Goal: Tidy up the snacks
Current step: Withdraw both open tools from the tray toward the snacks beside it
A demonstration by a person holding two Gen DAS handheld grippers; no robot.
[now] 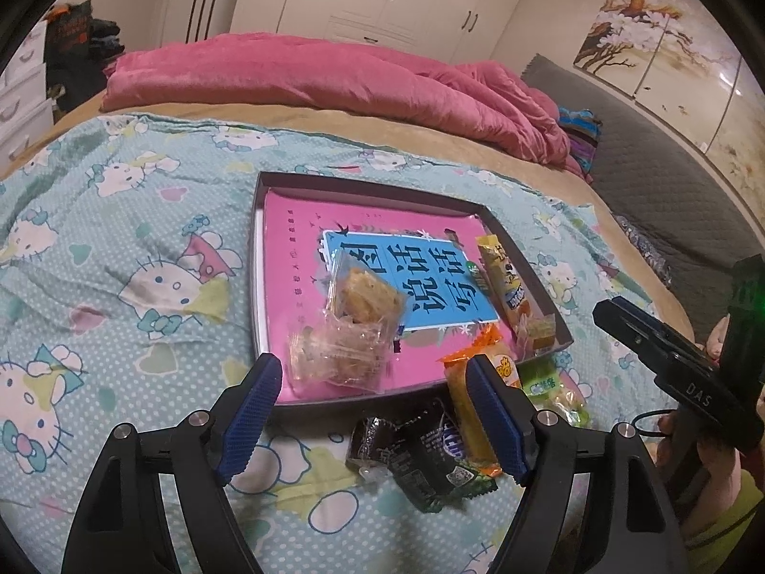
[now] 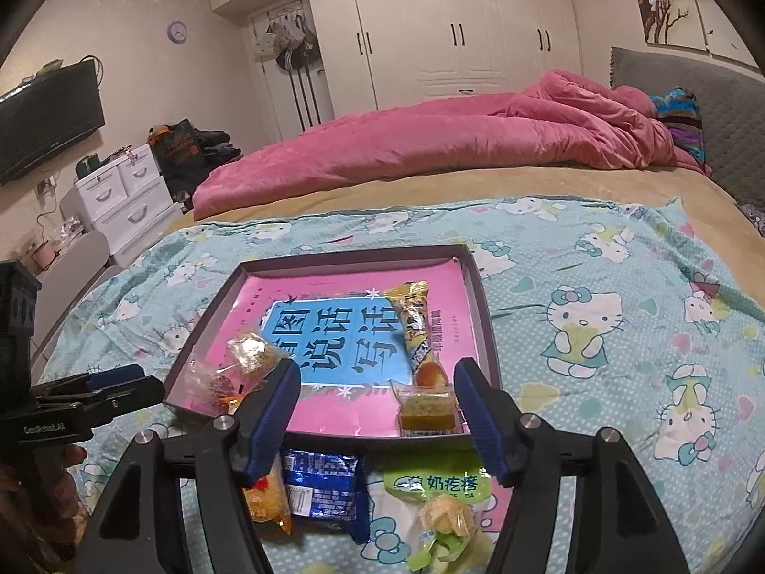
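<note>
A shallow dark tray (image 1: 260, 239) (image 2: 483, 296) with a pink and blue book lining it lies on the Hello Kitty sheet. It holds clear-wrapped cakes (image 1: 366, 303) (image 2: 251, 351), a long yellow snack pack (image 1: 507, 282) (image 2: 416, 320) and a small boxed cake (image 2: 425, 411). Outside the tray's near edge lie an orange pack (image 1: 471, 406) (image 2: 263, 492), a dark wafer pack (image 1: 416, 459) (image 2: 325, 488) and a green pack (image 1: 554, 392) (image 2: 440, 492). My left gripper (image 1: 373, 411) is open and empty above them. My right gripper (image 2: 377, 411) is open and empty, also seen in the left view (image 1: 669, 363).
A rumpled pink duvet (image 1: 334, 76) (image 2: 430, 143) lies across the far side of the bed. A grey headboard (image 2: 693, 91) stands at right. White drawers (image 2: 124, 201) and wardrobes (image 2: 454, 24) stand beyond the bed.
</note>
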